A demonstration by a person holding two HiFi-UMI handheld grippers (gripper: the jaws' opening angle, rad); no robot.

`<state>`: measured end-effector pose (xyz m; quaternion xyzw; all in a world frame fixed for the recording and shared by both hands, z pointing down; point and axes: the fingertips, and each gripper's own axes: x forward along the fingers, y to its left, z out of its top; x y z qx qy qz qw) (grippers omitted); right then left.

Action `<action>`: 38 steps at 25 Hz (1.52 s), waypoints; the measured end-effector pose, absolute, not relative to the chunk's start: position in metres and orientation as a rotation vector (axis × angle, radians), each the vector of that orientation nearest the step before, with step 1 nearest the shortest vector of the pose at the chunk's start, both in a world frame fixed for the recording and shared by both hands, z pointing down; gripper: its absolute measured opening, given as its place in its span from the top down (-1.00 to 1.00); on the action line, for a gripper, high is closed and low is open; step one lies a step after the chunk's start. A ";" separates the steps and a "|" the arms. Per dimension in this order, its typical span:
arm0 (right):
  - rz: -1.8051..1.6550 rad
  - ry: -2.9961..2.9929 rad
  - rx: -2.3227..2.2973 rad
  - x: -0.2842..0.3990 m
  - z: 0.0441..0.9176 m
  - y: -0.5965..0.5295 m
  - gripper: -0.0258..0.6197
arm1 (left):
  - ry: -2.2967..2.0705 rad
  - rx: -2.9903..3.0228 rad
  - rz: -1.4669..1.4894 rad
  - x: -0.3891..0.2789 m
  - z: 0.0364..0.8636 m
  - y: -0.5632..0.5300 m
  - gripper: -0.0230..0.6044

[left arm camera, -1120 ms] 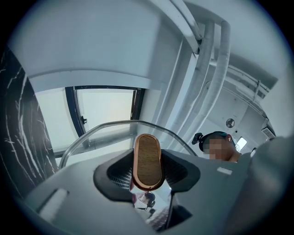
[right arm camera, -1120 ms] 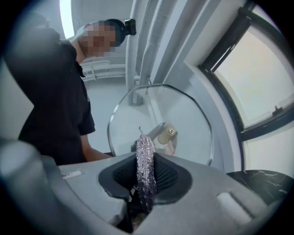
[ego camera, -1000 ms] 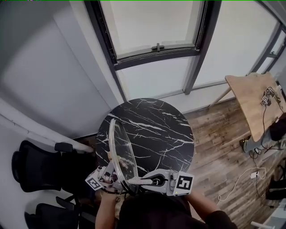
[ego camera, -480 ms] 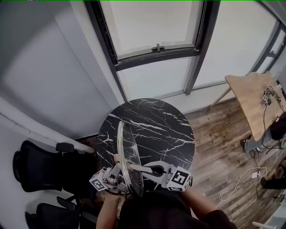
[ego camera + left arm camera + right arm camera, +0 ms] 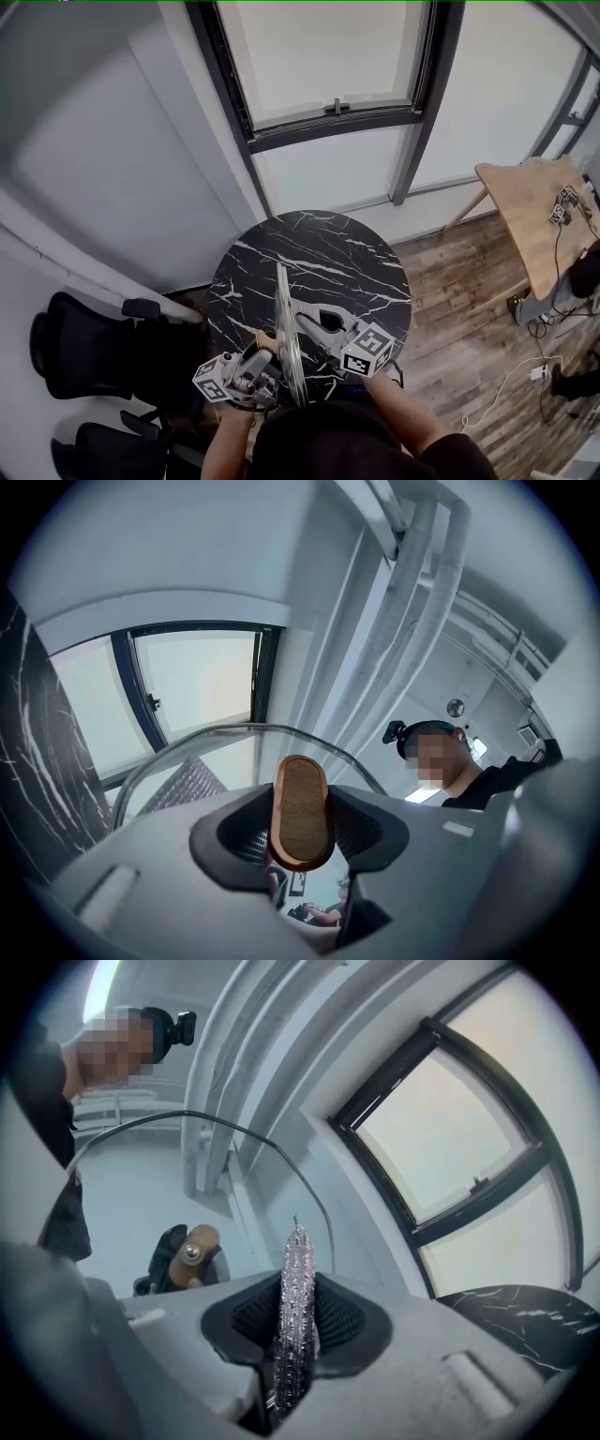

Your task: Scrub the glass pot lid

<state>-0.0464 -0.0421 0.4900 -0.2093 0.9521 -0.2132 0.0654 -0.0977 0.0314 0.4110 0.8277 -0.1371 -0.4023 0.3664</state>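
Right now you are clenching the left gripper (image 5: 300, 829) on the wooden knob (image 5: 300, 808) of the glass pot lid (image 5: 287, 323) and pinching a silver mesh scrubber (image 5: 298, 1269) in the right gripper (image 5: 296, 1335). You are holding the lid on edge above the black marble table (image 5: 328, 248). You are mid-scrub on its underside, I judge; next you are needing a firm knob grip and even sweeps across the glass.

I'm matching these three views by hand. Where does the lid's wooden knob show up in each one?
Head view: wooden knob low centre, just left of the edge-on glass lid.
Left gripper view: knob lower centre, clamped between the jaws of the left gripper.
Right gripper view: knob lower left, seen through the glass.
Shared landmark: the dark-framed window.
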 end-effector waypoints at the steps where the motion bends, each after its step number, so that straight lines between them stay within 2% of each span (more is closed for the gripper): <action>1: -0.627 2.871 -0.650 -0.048 0.486 -0.048 0.69 | -0.352 2.127 -1.035 -0.098 0.411 0.032 0.35; 10: -0.516 2.867 -0.732 -0.053 0.458 -0.076 0.69 | -0.407 2.147 -1.015 -0.097 0.418 0.038 0.34; 24: -0.438 2.859 -0.459 -0.048 0.420 0.004 0.69 | -0.529 2.091 -1.007 -0.112 0.448 0.027 0.34; 33: -0.534 2.831 -0.109 -0.028 0.435 0.072 0.69 | -0.564 1.973 -1.083 -0.127 0.463 0.020 0.34; 38: -0.542 2.880 -0.205 -0.010 0.455 0.075 0.69 | -0.658 2.004 -1.003 -0.134 0.482 0.022 0.34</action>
